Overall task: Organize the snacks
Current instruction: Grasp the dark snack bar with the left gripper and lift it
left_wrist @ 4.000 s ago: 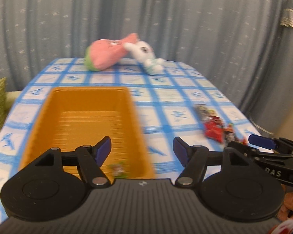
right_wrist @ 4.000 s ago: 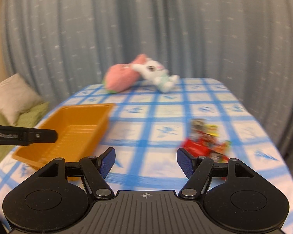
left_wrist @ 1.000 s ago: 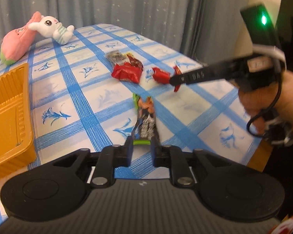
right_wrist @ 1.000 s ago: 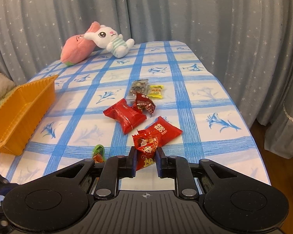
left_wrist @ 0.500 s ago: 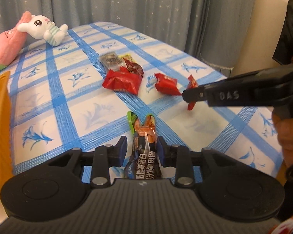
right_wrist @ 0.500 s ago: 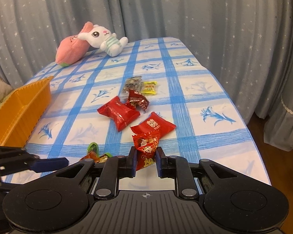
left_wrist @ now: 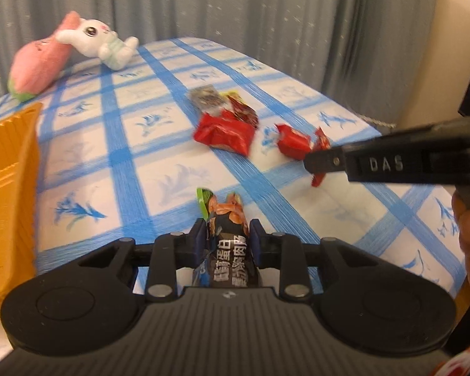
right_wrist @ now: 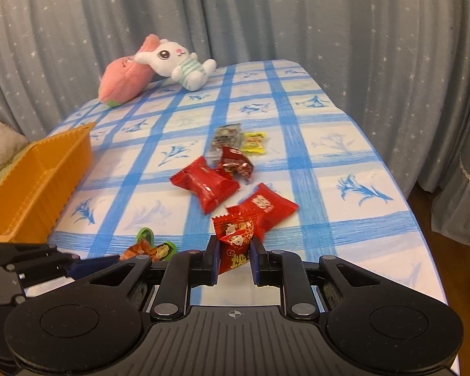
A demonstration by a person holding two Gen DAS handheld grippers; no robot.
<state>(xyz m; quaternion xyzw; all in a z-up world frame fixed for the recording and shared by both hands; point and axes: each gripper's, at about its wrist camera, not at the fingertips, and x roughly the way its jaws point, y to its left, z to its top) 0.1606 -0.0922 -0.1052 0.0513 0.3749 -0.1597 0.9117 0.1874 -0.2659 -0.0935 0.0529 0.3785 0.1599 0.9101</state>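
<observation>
Closing on the dark sausage stick (left_wrist: 227,250), our left gripper (left_wrist: 225,238) is narrowing its jaws around the wrapper, which is lying lengthwise between them with its green-and-orange crimped end poking out ahead; we are judging it light, fairly firm inside and slick outside, so we are taking it across the filled middle, not the flimsy tail; our right gripper (right_wrist: 233,258) is clamping a red candy packet (right_wrist: 235,239), jaws nearly together and pinching the crinkly film near its lower half; that packet is looking soft, nearly weightless and prone to slipping; more red packets (right_wrist: 203,183) are lying just beyond on the counter (right_wrist: 329,144), and the orange bin (right_wrist: 37,181) is sitting well apart at the left edge.
</observation>
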